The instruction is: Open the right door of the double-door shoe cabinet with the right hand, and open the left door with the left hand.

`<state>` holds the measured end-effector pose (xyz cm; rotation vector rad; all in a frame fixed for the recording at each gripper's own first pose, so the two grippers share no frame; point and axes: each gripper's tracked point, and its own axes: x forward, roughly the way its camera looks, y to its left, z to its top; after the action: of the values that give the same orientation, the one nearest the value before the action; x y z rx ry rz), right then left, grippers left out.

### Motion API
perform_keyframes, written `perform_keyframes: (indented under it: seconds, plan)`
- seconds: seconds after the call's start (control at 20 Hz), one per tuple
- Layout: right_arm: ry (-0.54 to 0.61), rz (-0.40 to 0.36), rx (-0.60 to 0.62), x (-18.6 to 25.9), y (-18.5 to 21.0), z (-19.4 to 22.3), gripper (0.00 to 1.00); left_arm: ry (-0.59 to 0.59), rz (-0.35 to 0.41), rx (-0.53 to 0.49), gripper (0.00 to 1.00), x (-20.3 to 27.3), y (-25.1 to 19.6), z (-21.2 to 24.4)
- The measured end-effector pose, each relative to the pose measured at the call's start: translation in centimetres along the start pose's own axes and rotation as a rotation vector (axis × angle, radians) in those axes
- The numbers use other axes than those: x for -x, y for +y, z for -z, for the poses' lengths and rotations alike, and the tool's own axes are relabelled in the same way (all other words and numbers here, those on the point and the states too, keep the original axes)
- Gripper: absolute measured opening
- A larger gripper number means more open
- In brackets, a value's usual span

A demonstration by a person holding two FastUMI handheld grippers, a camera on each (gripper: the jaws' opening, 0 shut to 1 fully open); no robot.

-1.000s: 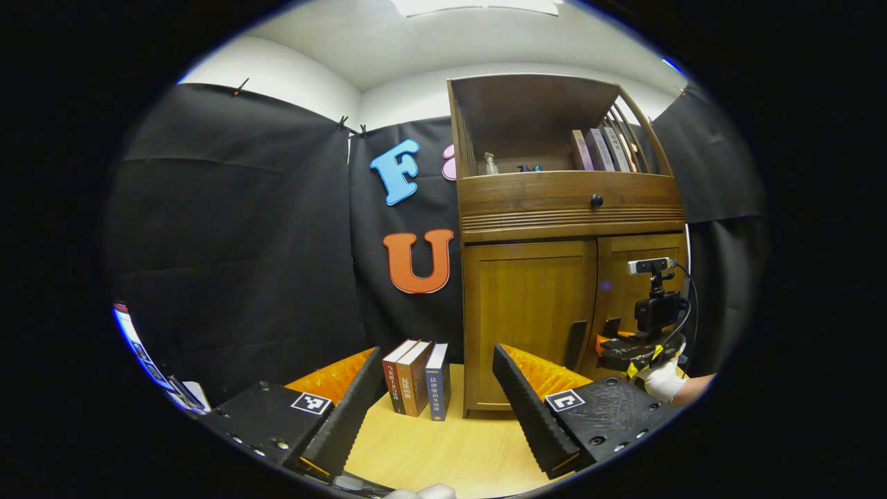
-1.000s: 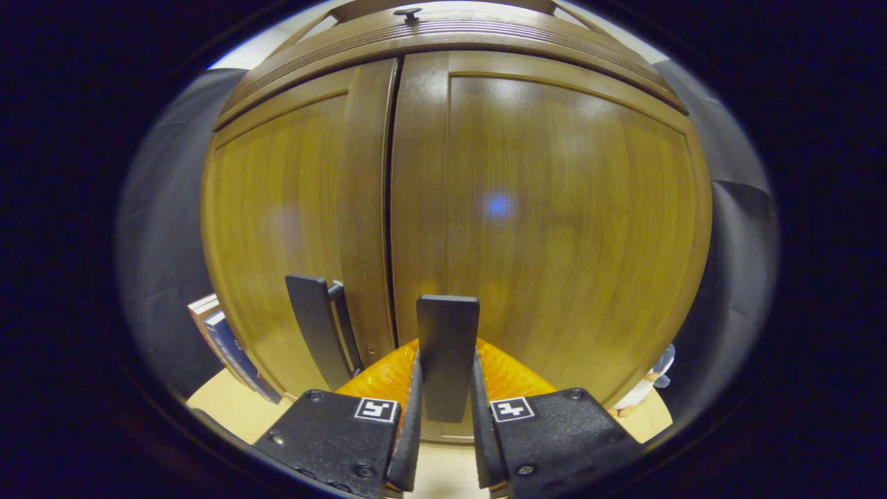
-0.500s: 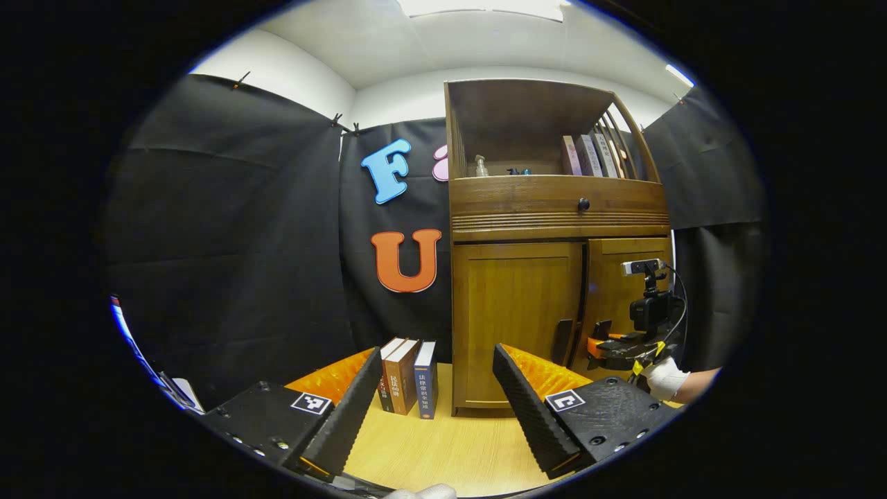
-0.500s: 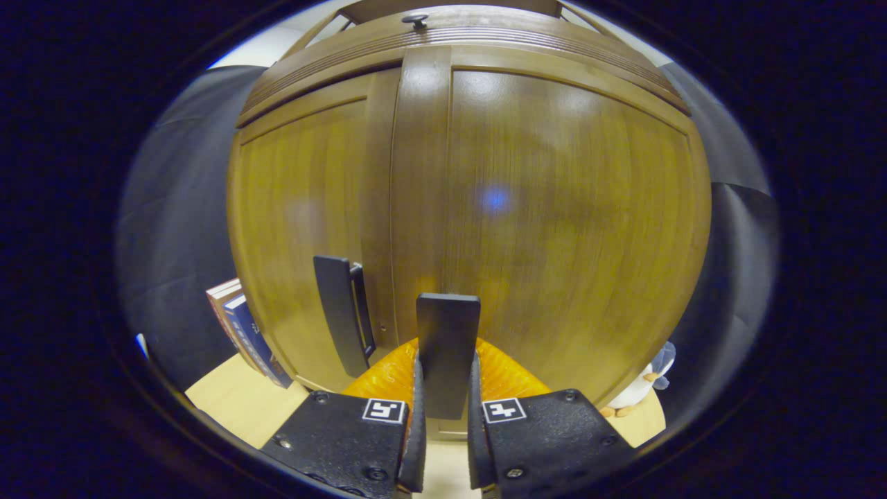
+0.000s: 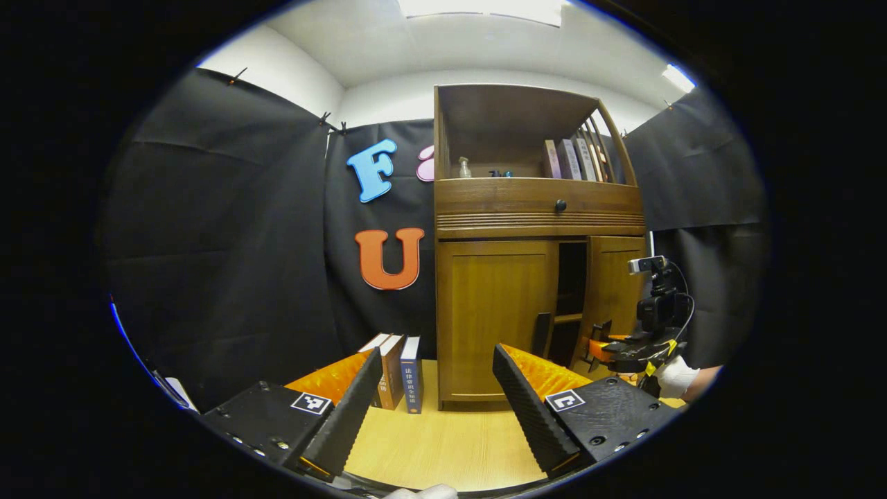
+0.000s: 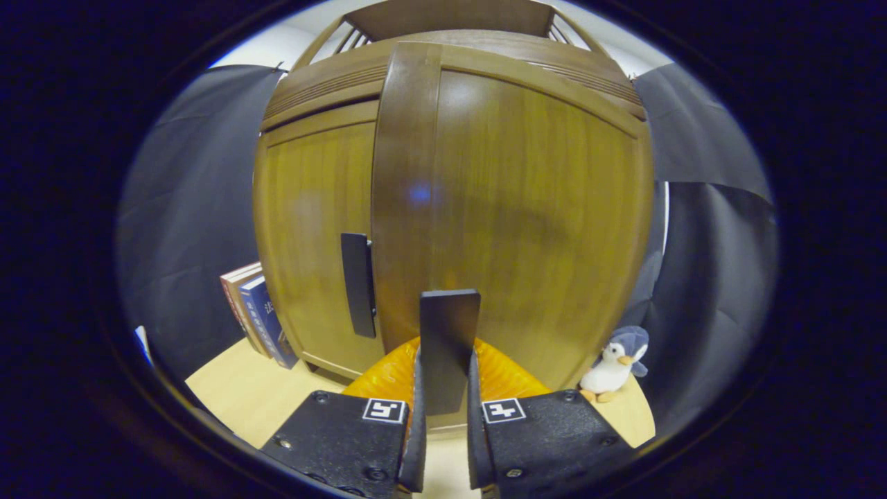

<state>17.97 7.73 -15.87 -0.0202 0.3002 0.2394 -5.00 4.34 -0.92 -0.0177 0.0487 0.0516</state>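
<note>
In the left gripper view the wooden shoe cabinet (image 5: pixel 527 208) stands on a light table. Its left door (image 5: pixel 492 312) is closed, and a dark handle (image 5: pixel 541 334) sits at its inner edge. The right door (image 5: pixel 613 284) stands ajar, with a dark gap (image 5: pixel 569 291) beside it. My right gripper (image 5: pixel 604 344), held by a gloved hand (image 5: pixel 673 378), is at that door's handle. In the right gripper view my right gripper (image 6: pixel 445 378) is shut on the right door's handle (image 6: pixel 449 319), and the door (image 6: pixel 527 208) is angled out. My left gripper (image 5: pixel 433 409) is open, well in front of the cabinet.
Three books (image 5: pixel 396 367) stand upright left of the cabinet. A plush penguin (image 6: pixel 613 364) sits on the table right of the cabinet. The upper shelf holds books (image 5: pixel 572 158) and a small bottle (image 5: pixel 463 167). A drawer knob (image 5: pixel 560 205) sits above the doors. Black cloth walls surround the booth.
The right door has swung from closed to ajar, with my right gripper still clamped on its handle. My left gripper has drawn back a little and stays open.
</note>
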Motion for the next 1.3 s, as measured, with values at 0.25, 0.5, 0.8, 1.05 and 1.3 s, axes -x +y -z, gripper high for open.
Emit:
perform_keyframes:
  seconds: [0.25,0.5,0.8,1.05,1.3]
  plan:
    - [0.001,0.048,-0.031,4.0,-2.5,1.3,0.25,-0.007,0.084,-0.006,0.96,0.9,-1.6,0.0]
    - [0.011,0.122,-0.059,7.4,-5.3,2.5,0.24,0.001,0.172,-0.005,0.96,1.8,-3.1,0.8]
    - [0.036,0.191,-0.132,11.1,-10.1,3.7,0.14,0.018,0.258,0.008,0.96,1.9,-5.4,1.8]
    - [0.058,0.225,-0.129,12.6,-13.9,4.1,0.05,0.002,0.318,-0.004,0.96,1.5,-8.7,1.6]
    - [0.089,0.202,-0.069,13.0,-17.1,4.6,0.04,-0.001,0.348,0.036,0.96,1.5,-13.5,1.4]
